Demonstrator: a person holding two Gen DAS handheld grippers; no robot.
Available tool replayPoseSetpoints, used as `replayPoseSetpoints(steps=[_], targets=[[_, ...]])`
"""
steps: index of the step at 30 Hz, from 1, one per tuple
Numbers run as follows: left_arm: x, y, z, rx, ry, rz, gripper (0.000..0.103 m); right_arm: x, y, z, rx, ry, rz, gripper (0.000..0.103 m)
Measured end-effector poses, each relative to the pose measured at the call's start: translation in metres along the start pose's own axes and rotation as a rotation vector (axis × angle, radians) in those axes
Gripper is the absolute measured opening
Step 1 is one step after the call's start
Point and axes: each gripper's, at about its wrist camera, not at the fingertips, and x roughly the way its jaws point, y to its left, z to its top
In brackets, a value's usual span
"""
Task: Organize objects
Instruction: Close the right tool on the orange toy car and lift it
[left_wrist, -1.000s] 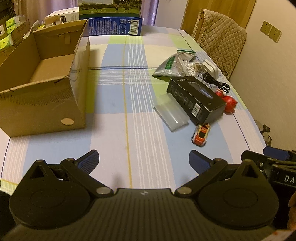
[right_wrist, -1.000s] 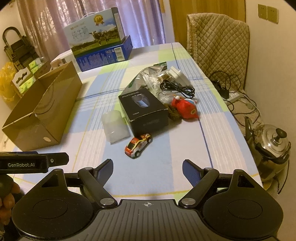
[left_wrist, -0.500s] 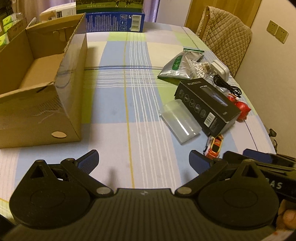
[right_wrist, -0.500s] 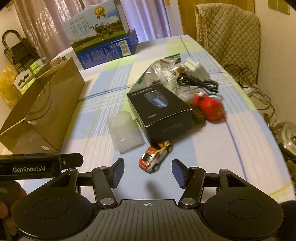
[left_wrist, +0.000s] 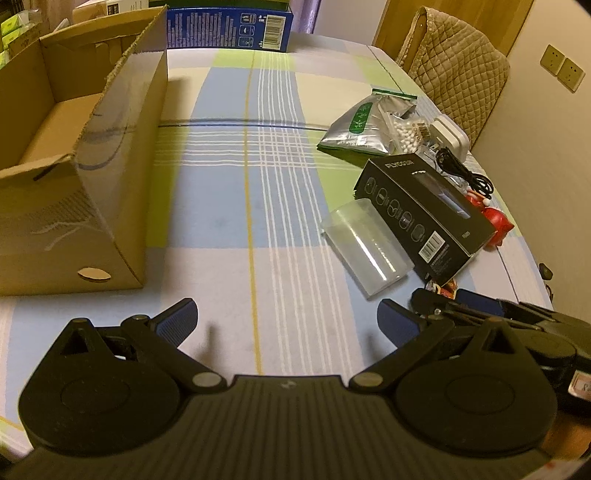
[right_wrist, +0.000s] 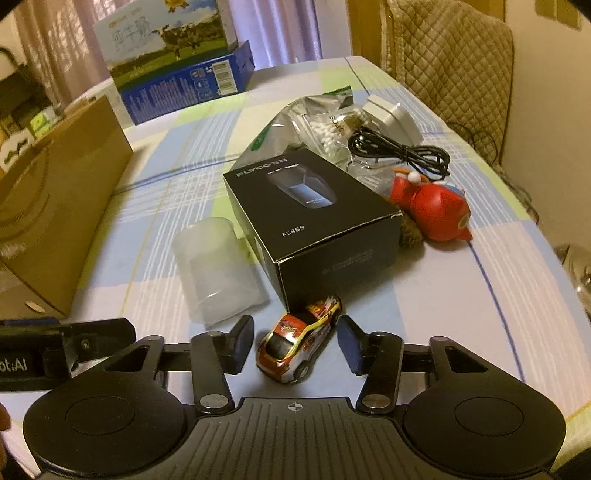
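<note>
Two fingers of my right gripper (right_wrist: 295, 349) now flank the toy car (right_wrist: 300, 343), which sits on the tablecloth (right_wrist: 424, 295) right between them; a second ago the car lay well ahead of the fingers and they stood much wider apart. The pads have narrowed around the car but a gap shows on each side, so the jaws are not yet clamped on it. The car's far end nearly touches the near corner of the black box (right_wrist: 314, 214), and the translucent plastic case (right_wrist: 218, 266) lies just left of that box. Behind the box sit the red plush toy (right_wrist: 436, 208), the coiled black cable (right_wrist: 402, 151), the white charger (right_wrist: 391, 116) and the silver pouch (right_wrist: 291, 122). My left gripper (left_wrist: 286, 321) hangs spread wide over bare cloth, holding nothing, and it has moved closer to the table than before. From its camera the open cardboard box (left_wrist: 122, 155) stands at the left, larger in view than a second ago, and the right gripper's tips now cover most of the car below the black box's barcode end.
</note>
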Motion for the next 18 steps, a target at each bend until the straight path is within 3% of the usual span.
replayPoseSetpoints(steps=[3, 6, 11, 18], targets=[[0.003, 0.000, 0.000, -0.004, 0.006, -0.003, 0.102, 0.000, -0.002, 0.000, -0.014, 0.002, 0.002, 0.039], [0.006, -0.002, 0.001, 0.004, 0.008, -0.010, 0.102, -0.002, -0.007, 0.001, -0.008, 0.006, -0.002, 0.027], [0.011, -0.010, 0.008, 0.020, -0.005, -0.040, 0.101, -0.009, -0.020, 0.000, 0.017, -0.006, -0.045, 0.026], [0.033, -0.036, 0.028, 0.050, -0.025, -0.081, 0.090, -0.022, -0.030, 0.003, 0.054, -0.036, -0.067, 0.024]])
